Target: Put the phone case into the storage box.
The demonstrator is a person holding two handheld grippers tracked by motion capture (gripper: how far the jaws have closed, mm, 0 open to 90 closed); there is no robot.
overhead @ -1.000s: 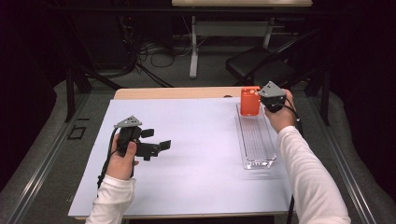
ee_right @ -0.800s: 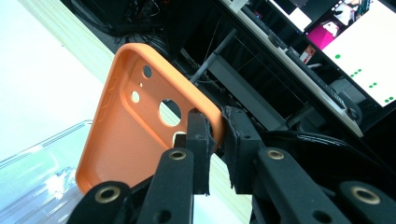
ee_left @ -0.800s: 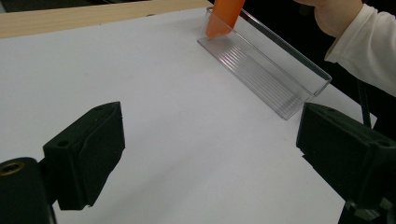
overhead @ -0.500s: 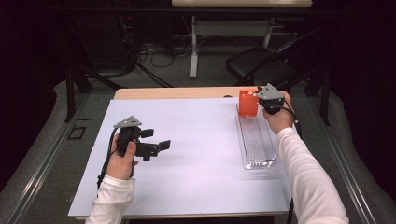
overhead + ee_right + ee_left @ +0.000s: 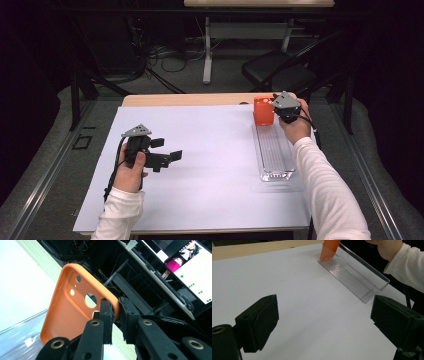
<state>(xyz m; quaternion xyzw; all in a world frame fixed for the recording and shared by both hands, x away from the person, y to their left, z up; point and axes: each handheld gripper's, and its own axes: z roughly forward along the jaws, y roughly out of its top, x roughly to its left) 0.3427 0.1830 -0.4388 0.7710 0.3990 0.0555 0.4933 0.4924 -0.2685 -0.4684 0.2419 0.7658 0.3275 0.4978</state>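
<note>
Right hand-held gripper (image 5: 274, 111) nearly shut, pinching edge of orange phone case (image 5: 263, 111) at far-right tabletop (image 5: 210, 200) over clear tray (image 5: 274, 150)'s far end; left hand-held gripper (image 5: 167, 150) wide open, empty, w/ bare room around.

No legible text, labels, brands, numbers or signs on anything in view

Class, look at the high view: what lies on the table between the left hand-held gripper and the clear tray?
Nothing: the stretch between the left hand-held gripper and the clear tray is bare white sheet, as the high view and the left gripper view both show.
</note>
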